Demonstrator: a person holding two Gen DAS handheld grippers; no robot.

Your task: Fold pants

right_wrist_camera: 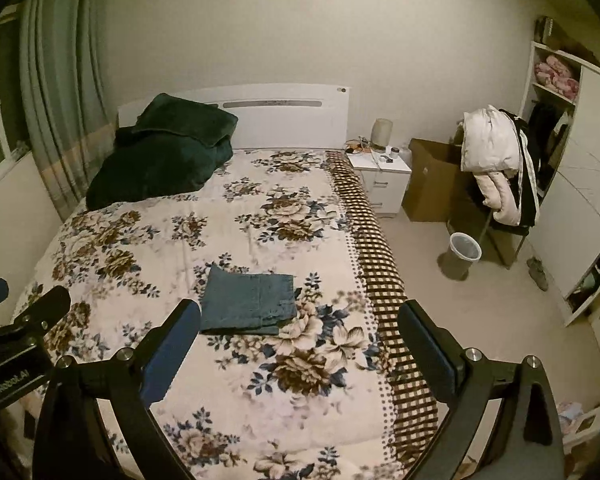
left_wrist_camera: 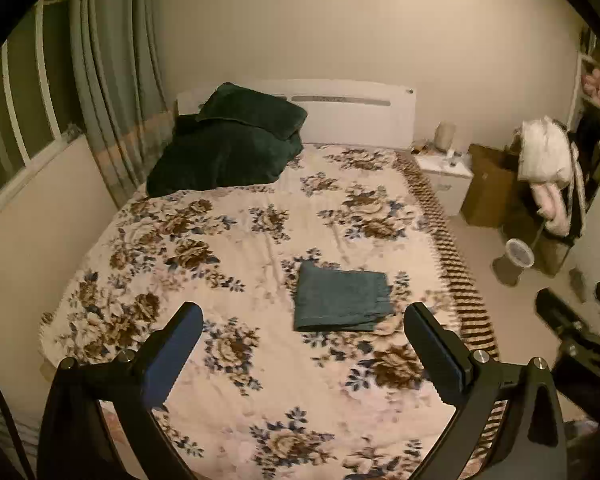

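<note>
While both grippers (left_wrist_camera: 304, 312) (right_wrist_camera: 300, 310) gape empty, folded pants (left_wrist_camera: 342, 298) lie flat; bin (right_wrist_camera: 464, 250) seemingly lined.

My right gripper (right_wrist_camera: 300, 336) hangs above the floral bedspread (right_wrist_camera: 228, 236) at the bottom of the frame, jaws spread wide with nothing between them. The folded pants (right_wrist_camera: 247, 305) lie flat just above my left finger. My left gripper (right_wrist_camera: 20, 304) pokes in at the lower left edge. A dark green blanket (right_wrist_camera: 164, 152) is heaped at upper left, and a wastebasket (right_wrist_camera: 462, 256) stands on the floor at right.
</note>
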